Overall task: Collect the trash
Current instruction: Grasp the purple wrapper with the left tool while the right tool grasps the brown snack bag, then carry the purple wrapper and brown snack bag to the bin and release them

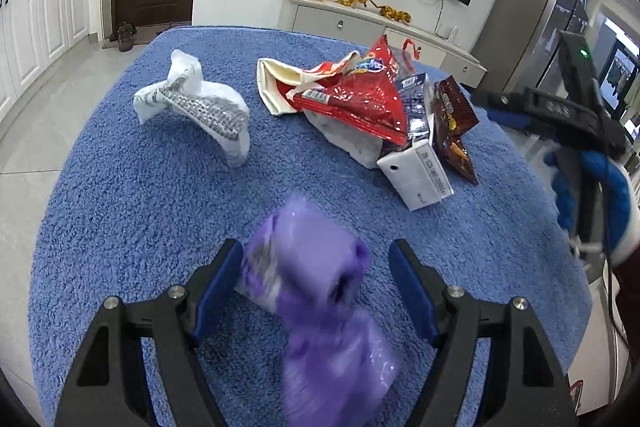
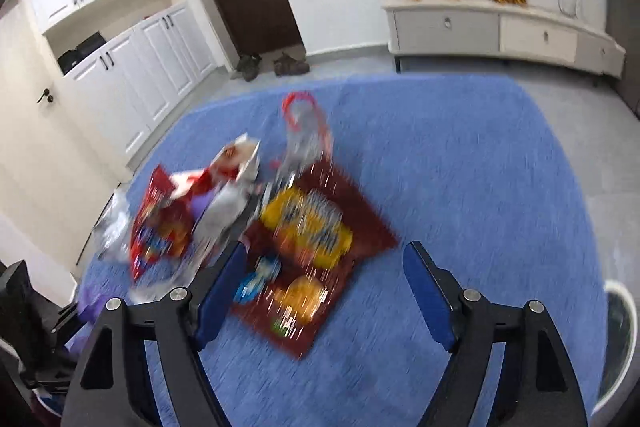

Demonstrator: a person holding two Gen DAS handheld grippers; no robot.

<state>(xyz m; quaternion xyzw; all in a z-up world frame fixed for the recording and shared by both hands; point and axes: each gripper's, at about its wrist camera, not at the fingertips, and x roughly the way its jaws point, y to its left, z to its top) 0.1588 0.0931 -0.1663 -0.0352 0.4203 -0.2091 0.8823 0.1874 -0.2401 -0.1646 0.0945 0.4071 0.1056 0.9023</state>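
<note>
Trash pile on blue cloth, 1 purple bag roll between left gripper spread, right gripper spread

1. A blurred purple bag is showing between the left gripper's blue pads.
2. Ahead of those fingers, a white wrapper is showing a grey-and-silver pattern, and a glossy red packet is lying on a blue carpet.
3. Between the right gripper's blue pads, a dark red packet is showing yellow print.
</note>
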